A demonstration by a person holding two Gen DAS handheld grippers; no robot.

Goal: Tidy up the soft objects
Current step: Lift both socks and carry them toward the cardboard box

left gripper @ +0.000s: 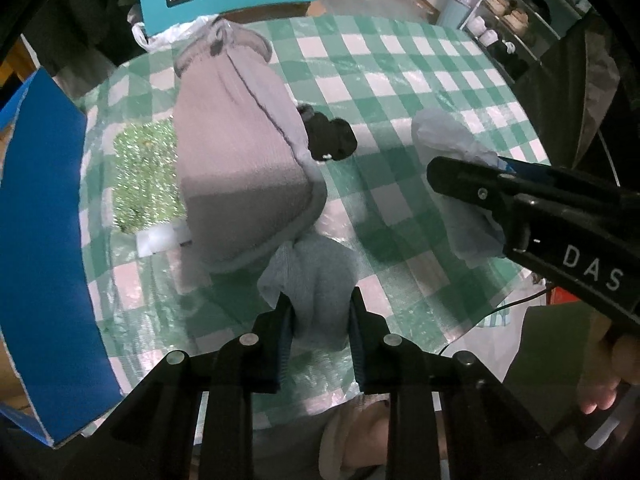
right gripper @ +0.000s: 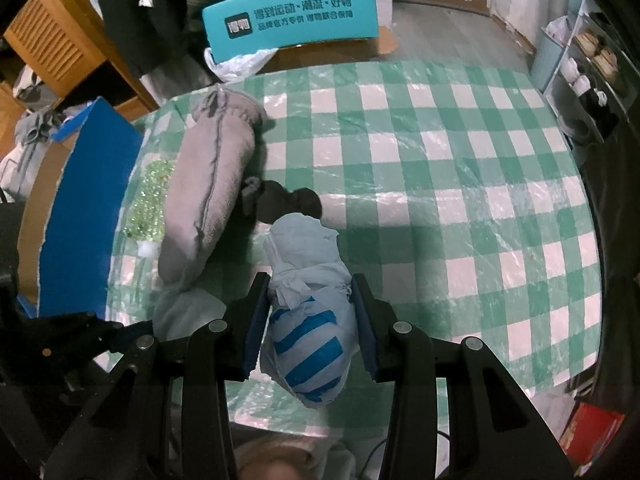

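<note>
Left gripper (left gripper: 320, 320): jaws clamped on a grey cloth (left gripper: 316, 280); the fabric is bunched between the pads and rises just beyond the fingertips.
Grey cloth, axis: runs away from the fingers, continuous with or touching the low end of the grey plush pillow (left gripper: 240, 152); which, cannot be told.
Right gripper (right gripper: 310, 320): pads pressed on both sides of a white bundle with blue stripes (right gripper: 308, 300).
Bundle, axis: long axis parallel to the fingers; striped end toward the wrist, crumpled white end pointing outward past the fingertips.
Beyond the bundle tip: a dark soft item (right gripper: 288, 200), just beside the pillow.
Pillow, axis: elongated, slanting outward and leftward from both grippers.
Support: green-and-white checked table cover (right gripper: 440, 200).
Farther out: blue board (right gripper: 84, 208) at left; teal box (right gripper: 292, 16) past the table edge.
</note>
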